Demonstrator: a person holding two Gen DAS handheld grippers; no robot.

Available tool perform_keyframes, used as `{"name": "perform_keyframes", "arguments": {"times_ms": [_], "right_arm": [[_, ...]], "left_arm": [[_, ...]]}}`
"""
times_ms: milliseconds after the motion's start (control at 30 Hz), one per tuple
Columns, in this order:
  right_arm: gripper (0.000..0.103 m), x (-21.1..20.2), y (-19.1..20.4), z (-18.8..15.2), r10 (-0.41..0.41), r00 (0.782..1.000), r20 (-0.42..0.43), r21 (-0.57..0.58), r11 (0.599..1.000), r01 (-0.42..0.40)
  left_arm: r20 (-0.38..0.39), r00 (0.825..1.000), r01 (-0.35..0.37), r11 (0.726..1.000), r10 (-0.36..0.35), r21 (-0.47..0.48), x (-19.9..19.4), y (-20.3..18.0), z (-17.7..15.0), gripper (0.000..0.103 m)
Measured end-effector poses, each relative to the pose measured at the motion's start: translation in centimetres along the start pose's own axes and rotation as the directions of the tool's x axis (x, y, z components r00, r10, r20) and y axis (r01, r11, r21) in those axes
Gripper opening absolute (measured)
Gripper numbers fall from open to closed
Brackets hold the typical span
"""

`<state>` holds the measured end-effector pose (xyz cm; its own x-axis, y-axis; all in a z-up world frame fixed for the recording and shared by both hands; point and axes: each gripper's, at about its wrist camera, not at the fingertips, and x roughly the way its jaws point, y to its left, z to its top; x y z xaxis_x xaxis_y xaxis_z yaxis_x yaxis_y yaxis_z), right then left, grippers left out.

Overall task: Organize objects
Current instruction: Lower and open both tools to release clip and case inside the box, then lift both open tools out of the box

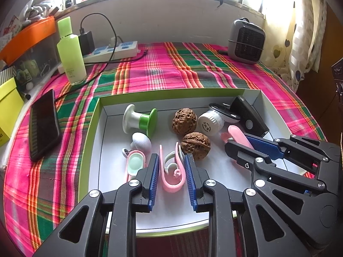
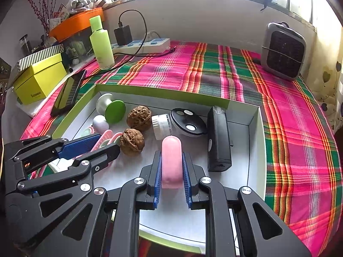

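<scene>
In your left wrist view, the left gripper brackets a soft pink curved hook, fingers spread beside it, not yet pinching. Ahead lie two wrinkled brown walnuts in the white cardboard tray with green rim.

In your right wrist view, the right gripper is clenched on a smooth pink rounded stick over the tray; most items look gathered already.

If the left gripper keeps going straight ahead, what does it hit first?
The left gripper already straddles the pink clip, so that comes first. Past it, the nearer walnut lies just right of the line and would probably be next, though depth is unclear.
</scene>
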<state>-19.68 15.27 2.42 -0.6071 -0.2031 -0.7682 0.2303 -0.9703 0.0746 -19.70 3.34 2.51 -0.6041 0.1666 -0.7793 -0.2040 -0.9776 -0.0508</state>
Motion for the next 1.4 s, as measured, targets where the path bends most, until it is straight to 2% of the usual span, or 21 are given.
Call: {"name": "perform_keyframes", "arguments": {"times_ms": [133, 267, 600, 933, 1400], "right_arm": [[0.019, -0.2, 0.0, 0.0, -0.003, 1.0, 0.004, -0.001, 1.0, 0.003], [0.019, -0.3, -0.1, -0.1, -0.005, 1.0, 0.008, 0.002, 1.0, 0.005], [0.029, -0.9, -0.5, -0.3, -0.007, 1.0, 0.019, 0.027, 1.0, 0.006], [0.038, -2.2, -0.2, -0.7, -0.009, 0.999, 0.039, 0.038, 0.999, 0.008], [0.04, -6.1, 1.1, -1.9, -0.006, 0.994, 0.108, 0.022, 1.0, 0.003]], "left_arm": [[-0.003, 1.0, -0.003, 1.0, 0.003, 0.0, 0.0, -0.1, 0.1, 0.026], [-0.005, 1.0, -0.006, 1.0, 0.006, -0.005, 0.0, 0.1, 0.0, 0.032], [-0.009, 1.0, -0.026, 0.999, 0.026, -0.019, -0.5, 0.3, -0.2, 0.042], [0.006, 1.0, -0.027, 0.999, 0.027, -0.028, -1.8, 0.4, -0.6, 0.044], [0.054, 0.998, -0.011, 1.0, 0.013, -0.029, -5.3, 0.2, -2.4, 0.046]]}}
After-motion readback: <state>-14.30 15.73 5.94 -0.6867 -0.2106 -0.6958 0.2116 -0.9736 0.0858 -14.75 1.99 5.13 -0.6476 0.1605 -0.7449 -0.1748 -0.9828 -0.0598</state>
